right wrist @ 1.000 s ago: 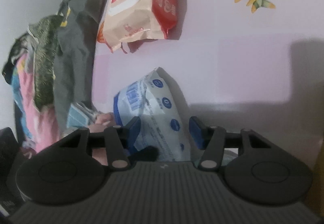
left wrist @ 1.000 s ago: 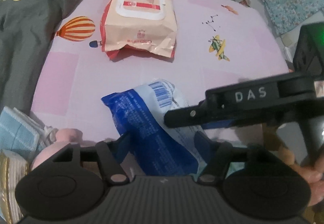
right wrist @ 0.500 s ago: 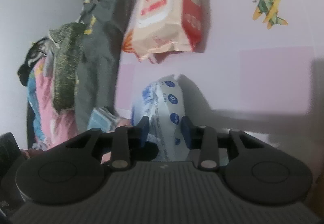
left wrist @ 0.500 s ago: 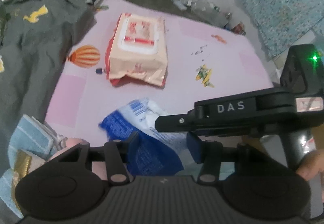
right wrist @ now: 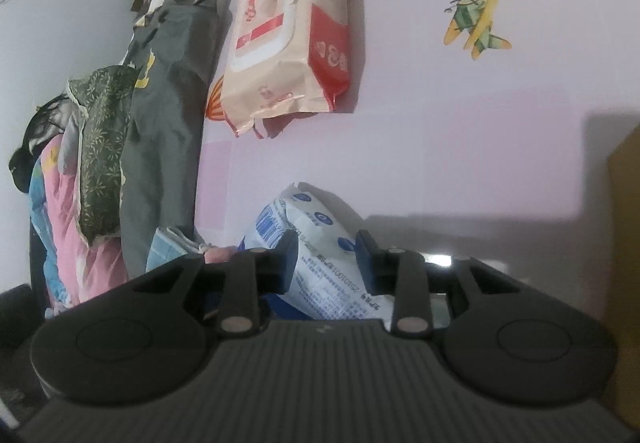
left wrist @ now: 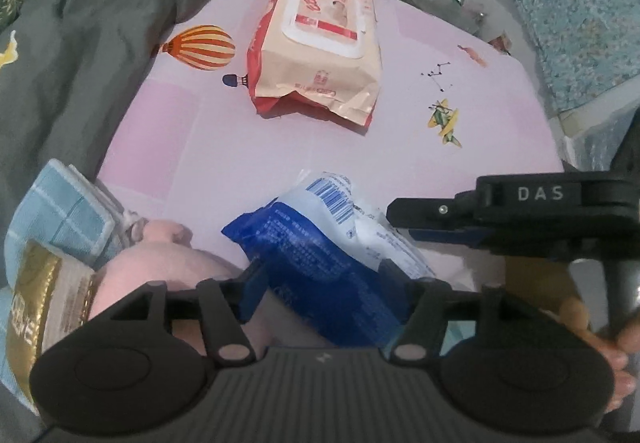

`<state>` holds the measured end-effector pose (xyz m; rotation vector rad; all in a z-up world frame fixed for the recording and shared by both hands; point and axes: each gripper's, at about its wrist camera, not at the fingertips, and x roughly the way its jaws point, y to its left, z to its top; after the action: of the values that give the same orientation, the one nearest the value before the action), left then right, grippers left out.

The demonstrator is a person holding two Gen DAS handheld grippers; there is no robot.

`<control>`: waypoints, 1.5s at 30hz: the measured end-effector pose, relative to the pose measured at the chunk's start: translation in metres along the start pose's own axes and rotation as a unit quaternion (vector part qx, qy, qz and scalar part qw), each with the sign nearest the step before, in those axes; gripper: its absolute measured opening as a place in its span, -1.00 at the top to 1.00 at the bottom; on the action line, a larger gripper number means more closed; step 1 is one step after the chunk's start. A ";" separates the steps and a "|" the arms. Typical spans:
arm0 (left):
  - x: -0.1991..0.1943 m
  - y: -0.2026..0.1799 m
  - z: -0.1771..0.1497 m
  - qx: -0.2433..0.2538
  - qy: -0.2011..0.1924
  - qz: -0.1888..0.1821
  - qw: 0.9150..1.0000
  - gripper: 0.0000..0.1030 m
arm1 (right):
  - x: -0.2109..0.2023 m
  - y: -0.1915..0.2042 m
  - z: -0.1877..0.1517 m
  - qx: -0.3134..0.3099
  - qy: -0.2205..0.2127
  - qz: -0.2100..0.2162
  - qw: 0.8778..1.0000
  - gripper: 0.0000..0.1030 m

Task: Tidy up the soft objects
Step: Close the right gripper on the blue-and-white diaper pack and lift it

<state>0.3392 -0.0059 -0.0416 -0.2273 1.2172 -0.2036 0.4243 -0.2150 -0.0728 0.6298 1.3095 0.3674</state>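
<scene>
Since a second ago the right claw has pinched the blue-and-white pack; the left claw straddles it, spread — next, probably lift toward the wipes pack.

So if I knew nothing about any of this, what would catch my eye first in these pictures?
Probably the blue and white packet, low in the middle of the pink bedsheet, with both grippers at it: the left gripper straddles it and the right gripper seems closed on it. Farther up the sheet lies a peach and red wipes pack, beside a printed hot-air balloon.
</scene>
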 end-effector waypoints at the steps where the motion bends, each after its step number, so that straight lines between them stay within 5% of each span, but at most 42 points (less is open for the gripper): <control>1: 0.003 -0.002 0.001 0.006 -0.001 0.004 1.000 -0.32 | 0.002 0.002 0.001 -0.004 0.000 -0.003 1.000 0.34; 6: 0.014 -0.013 0.006 0.018 0.008 0.018 1.000 -0.55 | 0.017 -0.002 0.008 0.005 0.020 -0.019 1.000 0.16; 10: 0.023 -0.023 0.010 0.039 0.021 0.033 0.998 -0.63 | 0.029 -0.012 0.006 0.026 0.052 0.009 0.998 0.09; 16: 0.028 -0.030 0.018 0.035 0.029 0.017 0.999 -0.60 | 0.030 -0.016 0.004 0.038 0.063 0.026 0.997 0.06; 21: 0.031 -0.035 0.021 0.043 0.001 -0.027 0.999 -0.57 | 0.014 -0.028 0.012 0.056 0.028 0.020 0.998 0.05; 26: 0.029 -0.030 0.014 0.046 0.025 -0.016 0.998 -0.56 | 0.009 -0.036 0.012 0.061 0.024 0.024 0.998 0.06; 32: 0.029 -0.035 0.006 0.047 0.036 -0.009 0.998 -0.29 | 0.016 -0.033 0.009 0.048 0.033 0.021 0.998 0.06; 36: 0.019 -0.048 0.002 0.074 -0.007 0.006 0.997 0.05 | 0.016 -0.022 0.005 0.032 0.027 0.014 0.999 0.06; 41: -0.009 -0.061 -0.004 0.095 -0.032 0.001 0.995 0.03 | 0.004 -0.005 -0.002 0.011 0.016 0.024 1.000 0.21; 45: -0.007 -0.048 -0.003 0.062 -0.011 -0.017 0.998 0.04 | 0.000 0.004 -0.006 -0.008 0.010 0.005 1.000 0.27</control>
<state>0.3323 -0.0497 -0.0227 -0.1434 1.1746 -0.3047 0.4193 -0.2106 -0.0710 0.6212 1.3225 0.3935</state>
